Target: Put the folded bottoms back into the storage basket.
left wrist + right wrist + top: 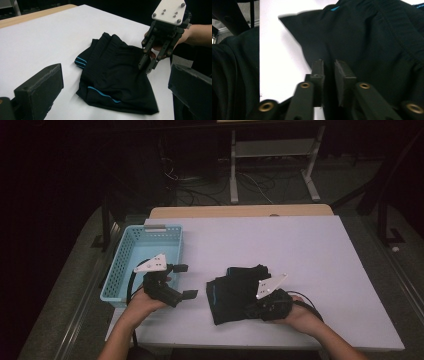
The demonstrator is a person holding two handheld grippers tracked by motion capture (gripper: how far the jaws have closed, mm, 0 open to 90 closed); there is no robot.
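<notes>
My right claw [329, 65] rests its tips on the folded black garment [117, 75], jaws parted by a narrow gap with dark cloth behind them — whether any fabric is pinched between them I cannot tell. The garment, trimmed with thin blue stripes, lies flat on the white bench [300, 250] near my edge. My left claw [184, 281] hovers released and empty just beside a light blue basket [125, 265] — well apart from the cloth.
</notes>
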